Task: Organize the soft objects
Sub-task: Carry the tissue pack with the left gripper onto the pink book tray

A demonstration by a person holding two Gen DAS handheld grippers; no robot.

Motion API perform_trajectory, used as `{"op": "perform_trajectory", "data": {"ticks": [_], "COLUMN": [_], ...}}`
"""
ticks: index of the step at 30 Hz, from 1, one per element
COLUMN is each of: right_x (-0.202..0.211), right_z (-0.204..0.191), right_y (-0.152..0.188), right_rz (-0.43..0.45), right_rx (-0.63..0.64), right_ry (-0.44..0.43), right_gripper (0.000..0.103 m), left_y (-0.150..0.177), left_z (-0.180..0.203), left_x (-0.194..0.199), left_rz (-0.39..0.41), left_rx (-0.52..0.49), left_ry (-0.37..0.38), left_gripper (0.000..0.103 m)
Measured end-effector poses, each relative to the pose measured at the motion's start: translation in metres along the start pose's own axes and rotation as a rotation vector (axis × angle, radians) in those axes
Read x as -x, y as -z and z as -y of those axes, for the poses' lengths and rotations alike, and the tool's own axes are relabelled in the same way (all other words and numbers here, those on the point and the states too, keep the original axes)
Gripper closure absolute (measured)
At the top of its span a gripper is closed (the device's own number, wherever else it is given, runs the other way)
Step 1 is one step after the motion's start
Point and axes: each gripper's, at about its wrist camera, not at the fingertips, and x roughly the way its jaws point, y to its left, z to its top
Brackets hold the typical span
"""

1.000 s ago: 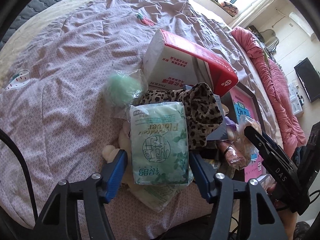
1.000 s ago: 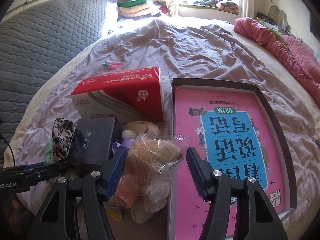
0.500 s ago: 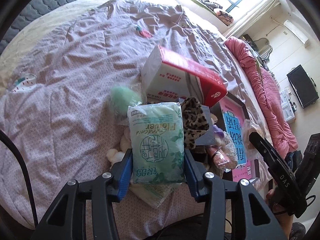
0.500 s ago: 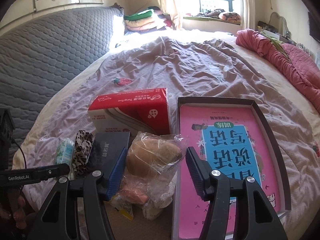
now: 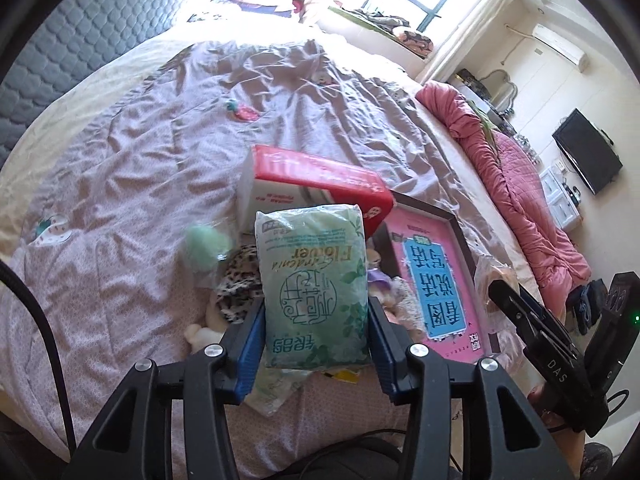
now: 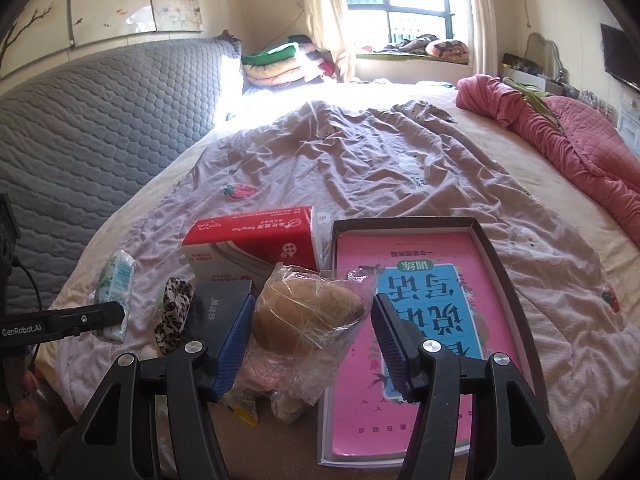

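Squeezing softly, the green tissue pack (image 5: pixel 316 280) is held by the left gripper (image 5: pixel 316 344); the light, crinkly bagged bun (image 6: pixel 308 312) is pinched mid-body by the right gripper (image 6: pixel 310 340), at six o'clock.

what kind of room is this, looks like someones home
Most likely a home bedroom: a wide bed under a wrinkled mauve bedsheet with a grey quilted headboard, a pile of folded blankets by the sunlit window, and a rumpled pink quilt.
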Motion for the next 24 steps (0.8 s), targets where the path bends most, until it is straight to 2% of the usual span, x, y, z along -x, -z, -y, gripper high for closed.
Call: {"op": "perform_trajectory", "data": {"ticks": [13, 24], "right_x": [0.026, 0.010], "right_z": [0.071, 0.109], "right_y": [0.002, 0.024], "right_rz": [0.038, -0.042], "right_rx": [-0.114, -0.132], "right_ry": [0.132, 0.210], "right_gripper": [0.041, 0.041], "left_y": [-0.003, 0.012], "left_z": [0.094, 0.166], "left_x": [-0.037, -0.092], "left_rz": [-0.038, -0.147], "left_rx": [-0.188, -0.358], "left_ry": [0.048, 0.057], "left_gripper": [0.055, 0.055]}}
